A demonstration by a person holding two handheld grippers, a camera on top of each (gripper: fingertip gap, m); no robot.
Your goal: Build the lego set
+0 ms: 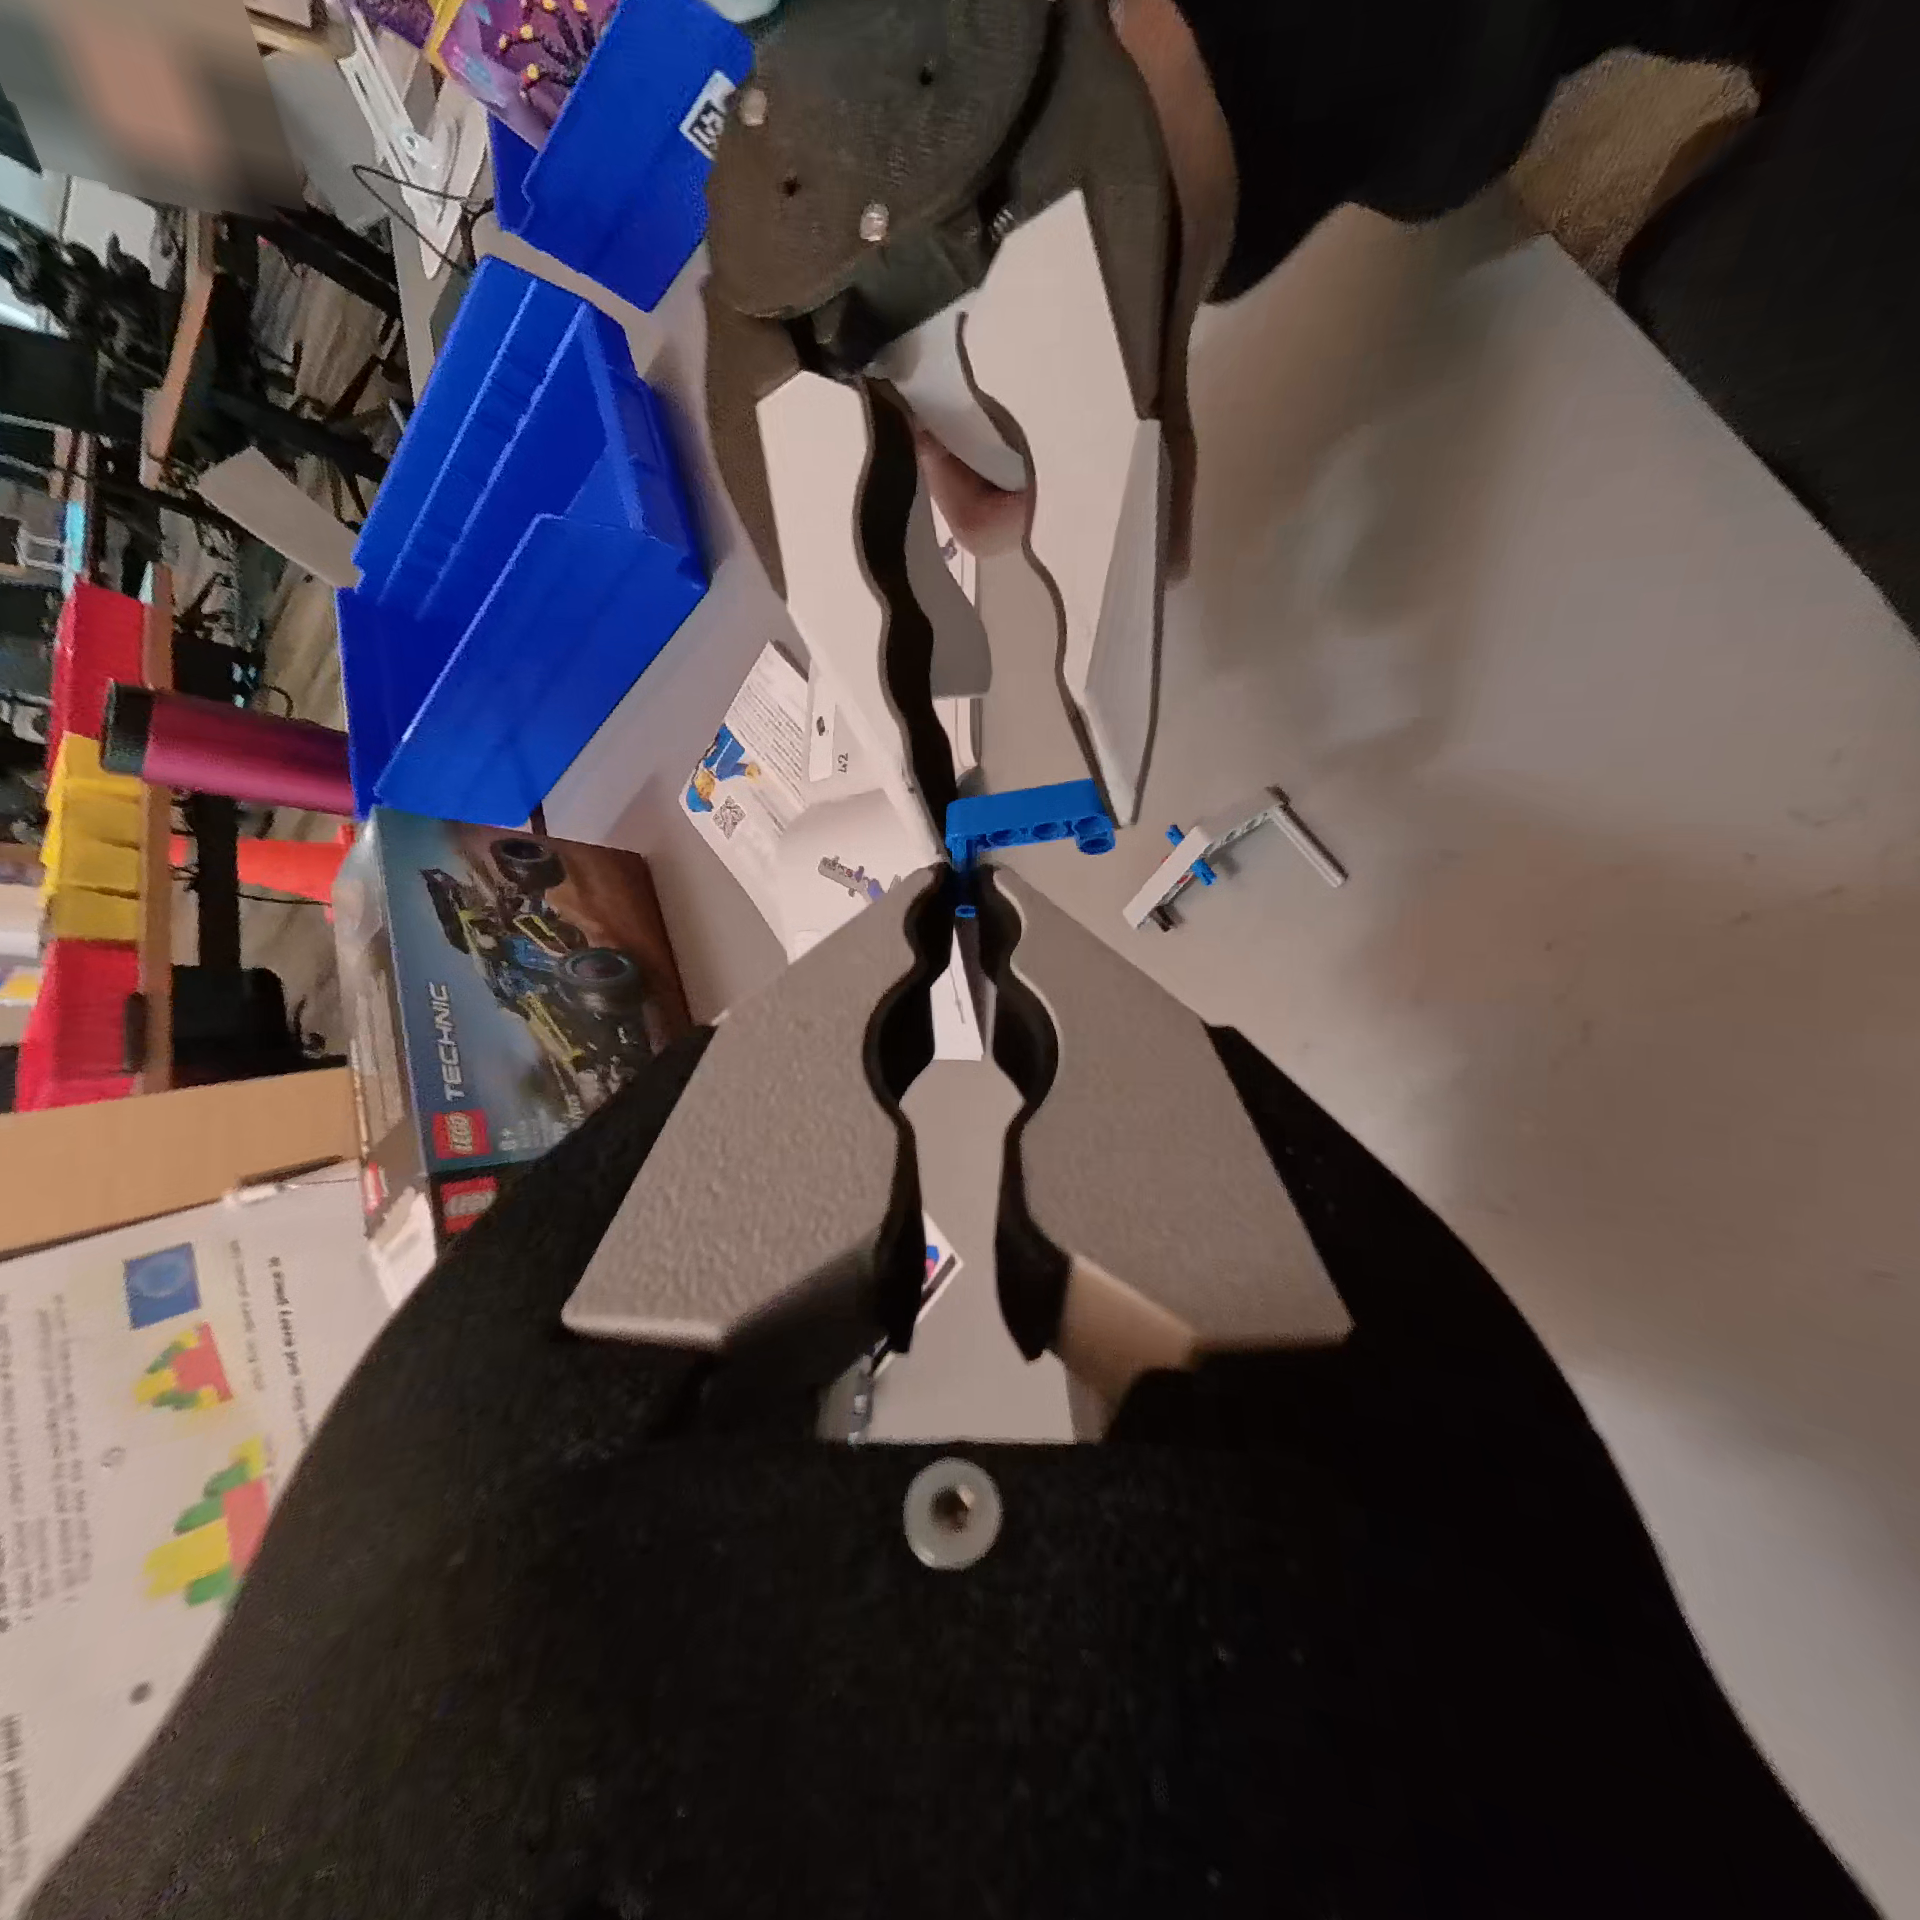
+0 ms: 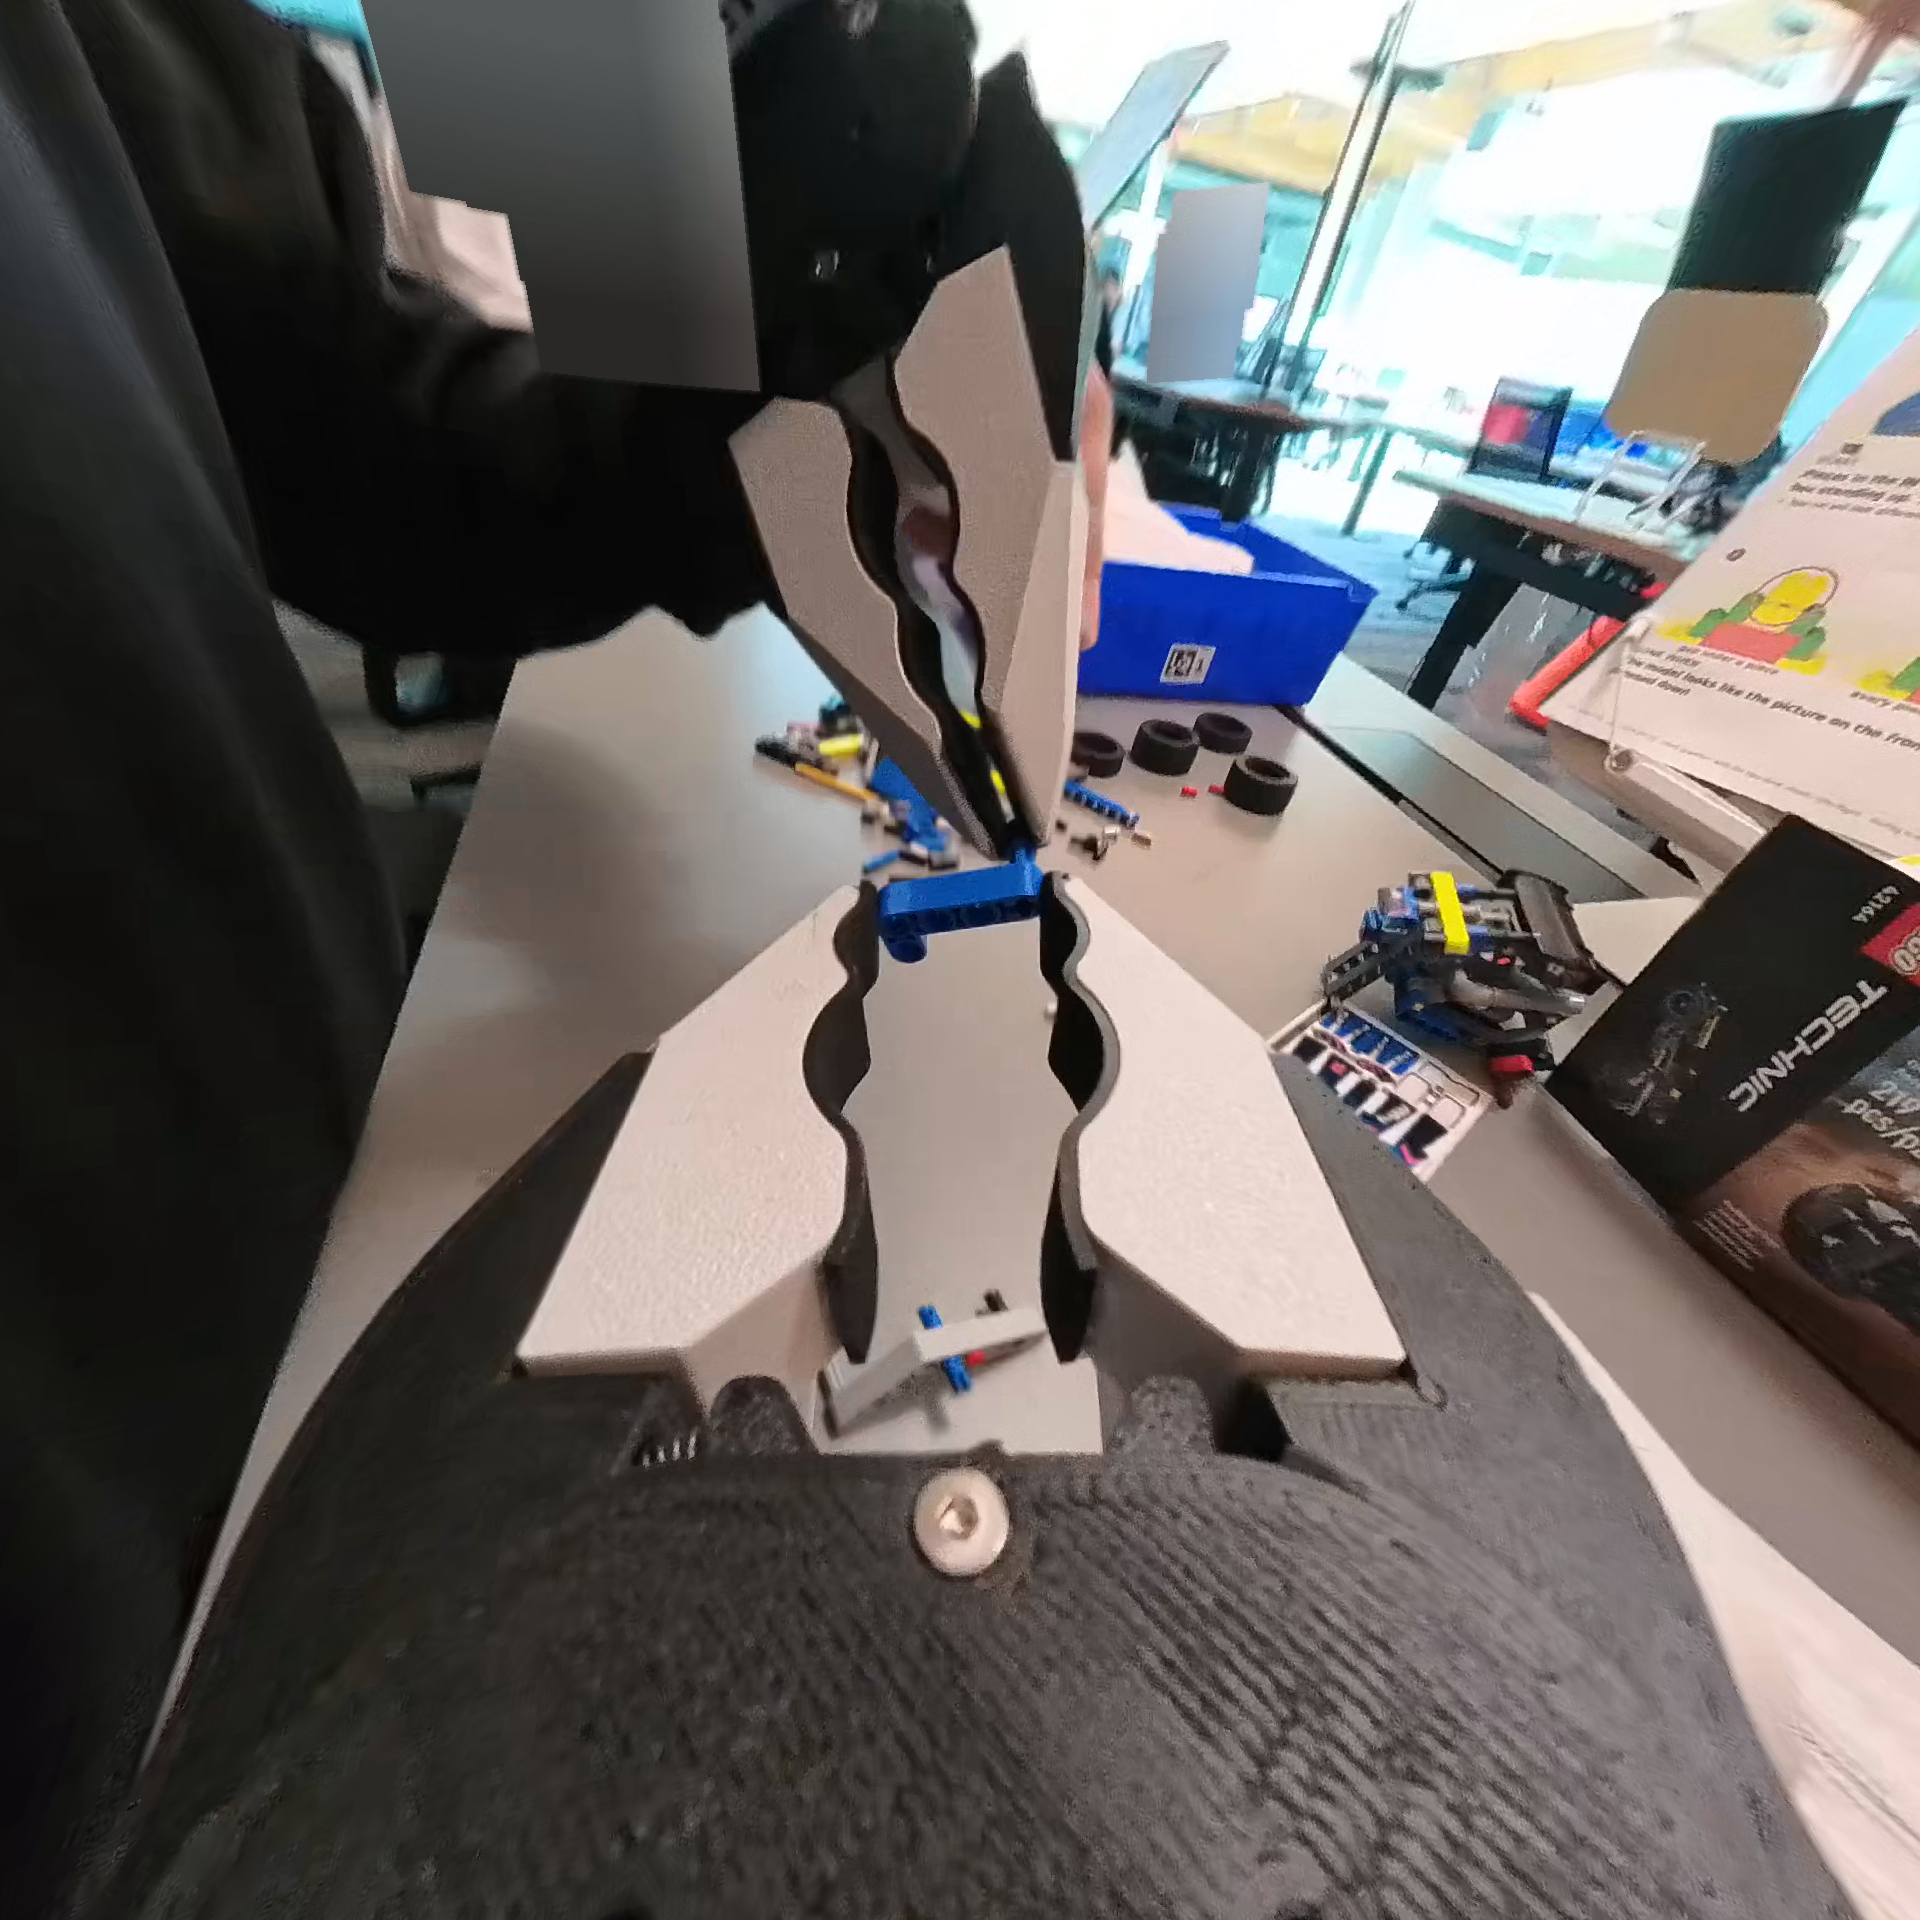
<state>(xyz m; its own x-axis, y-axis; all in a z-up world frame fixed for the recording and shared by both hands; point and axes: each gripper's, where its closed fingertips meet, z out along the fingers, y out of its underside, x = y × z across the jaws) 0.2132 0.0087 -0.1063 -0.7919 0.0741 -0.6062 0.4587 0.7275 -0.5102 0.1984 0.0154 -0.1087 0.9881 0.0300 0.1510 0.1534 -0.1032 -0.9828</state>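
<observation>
My right gripper (image 2: 961, 904) clamps the blue beam (image 2: 961, 900); left gripper (image 1: 961, 896) pinches a blue pin (image 1: 964, 891) entering it. Misaligned push could pop the pin onto the tabletop (image 2: 623, 831).

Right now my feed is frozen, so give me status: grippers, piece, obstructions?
Left gripper shut on blue pin. Right gripper shut on blue beam, midair. Nothing between them.

Blue holed lego beam (image 2: 961, 899) held level above the table, pin (image 1: 964, 891) attached.
</observation>
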